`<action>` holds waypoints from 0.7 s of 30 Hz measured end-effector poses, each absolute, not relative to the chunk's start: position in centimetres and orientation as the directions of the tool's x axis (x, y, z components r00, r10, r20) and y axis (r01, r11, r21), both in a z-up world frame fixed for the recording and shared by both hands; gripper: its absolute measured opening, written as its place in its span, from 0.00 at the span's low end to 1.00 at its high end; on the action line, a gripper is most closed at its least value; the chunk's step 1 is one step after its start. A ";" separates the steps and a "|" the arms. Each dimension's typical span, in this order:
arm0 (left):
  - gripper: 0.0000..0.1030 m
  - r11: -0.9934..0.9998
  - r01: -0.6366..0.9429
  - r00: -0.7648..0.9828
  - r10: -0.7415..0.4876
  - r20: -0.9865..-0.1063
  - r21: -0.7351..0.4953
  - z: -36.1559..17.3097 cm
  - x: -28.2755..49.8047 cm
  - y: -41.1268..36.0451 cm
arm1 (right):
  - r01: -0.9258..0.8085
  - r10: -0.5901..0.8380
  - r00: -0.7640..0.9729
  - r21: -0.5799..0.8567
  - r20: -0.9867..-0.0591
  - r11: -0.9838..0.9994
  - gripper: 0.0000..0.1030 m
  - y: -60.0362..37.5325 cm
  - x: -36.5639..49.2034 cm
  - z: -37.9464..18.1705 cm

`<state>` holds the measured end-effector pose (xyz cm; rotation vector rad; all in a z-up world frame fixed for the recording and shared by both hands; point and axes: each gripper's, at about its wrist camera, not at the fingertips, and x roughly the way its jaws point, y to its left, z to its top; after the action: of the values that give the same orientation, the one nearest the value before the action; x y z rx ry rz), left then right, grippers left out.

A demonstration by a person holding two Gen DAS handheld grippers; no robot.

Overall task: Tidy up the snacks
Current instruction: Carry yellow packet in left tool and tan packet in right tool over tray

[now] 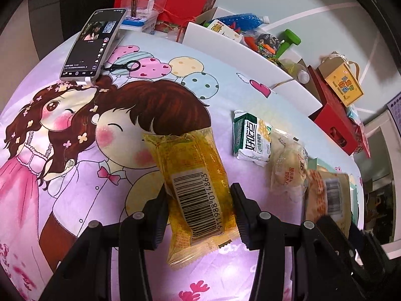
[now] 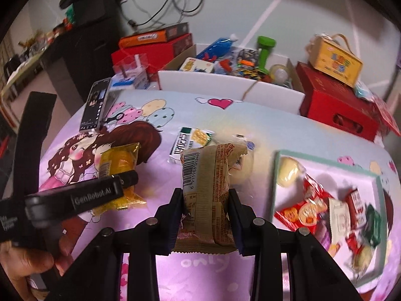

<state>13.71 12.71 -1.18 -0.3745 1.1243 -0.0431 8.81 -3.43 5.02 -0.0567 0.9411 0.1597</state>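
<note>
Left claw [image 1: 199, 215] squeezing the yellow pack [image 1: 193, 188] from both sides, holding it above the cloth [image 1: 75, 213]. Pack lying long-ways between the fingers, far end pointing away toward the phone [image 1: 94, 44]. Right claw [image 2: 204, 215] pinching the brown pack [image 2: 208, 190] the same way, standing long-ways, top end tipping up and away. Tray [image 2: 275, 175] sitting just to its right, holding red snacks [image 2: 304, 208]. Green pack [image 2: 189, 141] lying flat behind.

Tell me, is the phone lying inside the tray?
No, the phone lies on the cartoon cloth at the far left, while the tray sits far right holding snacks.
</note>
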 end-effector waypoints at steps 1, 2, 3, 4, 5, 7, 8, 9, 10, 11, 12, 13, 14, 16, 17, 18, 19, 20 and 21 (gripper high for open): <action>0.47 0.939 -0.151 0.440 -0.217 -0.872 -0.310 -1.1 13.7 12.6 | -0.151 0.106 0.584 0.020 -0.805 0.988 0.36 -3.6 8.5 5.0; 0.47 0.940 -0.149 0.441 -0.214 -0.872 -0.306 -1.0 13.7 12.6 | -0.144 0.102 0.589 0.020 -0.802 0.989 0.36 -3.9 8.2 4.9; 0.47 0.942 -0.147 0.441 -0.210 -0.872 -0.301 -0.9 13.7 12.5 | -0.138 0.103 0.594 0.025 -0.798 0.990 0.36 -4.1 7.9 4.9; 0.47 0.944 -0.146 0.441 -0.205 -0.874 -0.295 -0.8 13.6 12.4 | -0.133 0.103 0.597 0.029 -0.796 0.991 0.36 -4.4 7.7 4.9; 0.47 0.946 -0.145 0.442 -0.199 -0.875 -0.289 -0.7 13.6 12.3 | -0.127 0.102 0.600 0.031 -0.794 0.991 0.36 -4.6 7.4 4.8; 0.47 0.951 -0.141 0.444 -0.188 -0.876 -0.276 -0.6 13.6 12.0 | -0.112 0.096 0.606 0.035 -0.790 0.993 0.36 -5.3 7.0 4.7; 0.47 0.953 -0.139 0.446 -0.183 -0.876 -0.270 -0.5 13.5 11.9 | -0.104 0.095 0.607 0.040 -0.789 0.994 0.36 -5.6 6.9 4.6; 0.47 0.954 -0.137 0.448 -0.180 -0.876 -0.266 -0.4 13.5 11.8 | -0.094 0.095 0.610 0.047 -0.787 0.994 0.36 -6.0 6.7 4.6; 0.47 0.956 -0.135 0.451 -0.175 -0.875 -0.261 -0.2 13.5 11.7 | -0.087 0.096 0.613 0.053 -0.784 0.995 0.36 -6.4 6.6 4.7; 0.47 0.958 -0.132 0.455 -0.170 -0.874 -0.255 0.0 13.4 11.5 | -0.080 0.095 0.618 0.058 -0.780 0.995 0.36 -6.8 6.5 4.7; 0.47 0.960 -0.128 0.459 -0.165 -0.873 -0.248 0.2 13.4 11.3 | -0.071 0.092 0.625 0.060 -0.775 0.996 0.36 -7.3 6.4 4.8; 0.47 0.962 -0.124 0.464 -0.160 -0.872 -0.242 0.4 13.3 11.1 | -0.066 0.088 0.630 0.061 -0.771 0.996 0.36 -7.6 6.3 4.9; 0.47 0.964 -0.119 0.468 -0.157 -0.870 -0.237 0.6 13.3 10.9 | -0.059 0.085 0.636 0.061 -0.767 0.996 0.36 -8.0 6.1 5.0; 0.47 0.967 -0.106 0.475 -0.155 -0.866 -0.231 1.0 13.2 10.3 | -0.049 0.084 0.643 0.068 -0.761 0.996 0.36 -8.8 6.0 5.2; 0.47 0.969 -0.097 0.478 -0.156 -0.865 -0.228 1.2 13.2 10.0 | -0.043 0.085 0.646 0.075 -0.759 0.996 0.36 -9.2 6.0 5.3; 0.47 0.970 -0.091 0.480 -0.156 -0.863 -0.226 1.3 13.1 9.7 | -0.036 0.086 0.649 0.082 -0.756 0.996 0.36 -9.7 5.9 5.4; 0.47 0.971 -0.083 0.482 -0.158 -0.862 -0.224 1.5 13.1 9.3 | -0.029 0.085 0.653 0.087 -0.753 0.996 0.36 -10.1 5.8 5.5; 0.47 0.972 -0.075 0.484 -0.160 -0.861 -0.222 1.6 13.1 8.9 | -0.021 0.082 0.656 0.091 -0.750 0.996 0.36 -10.6 5.8 5.6; 0.47 0.973 -0.065 0.486 -0.163 -0.859 -0.221 1.8 13.0 8.5 | -0.010 0.077 0.661 0.094 -0.746 0.995 0.36 -11.2 5.6 5.8</action>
<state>13.01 8.55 1.83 -0.2368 1.0643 -0.0601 5.64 -11.16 5.82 0.0845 0.8475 0.0494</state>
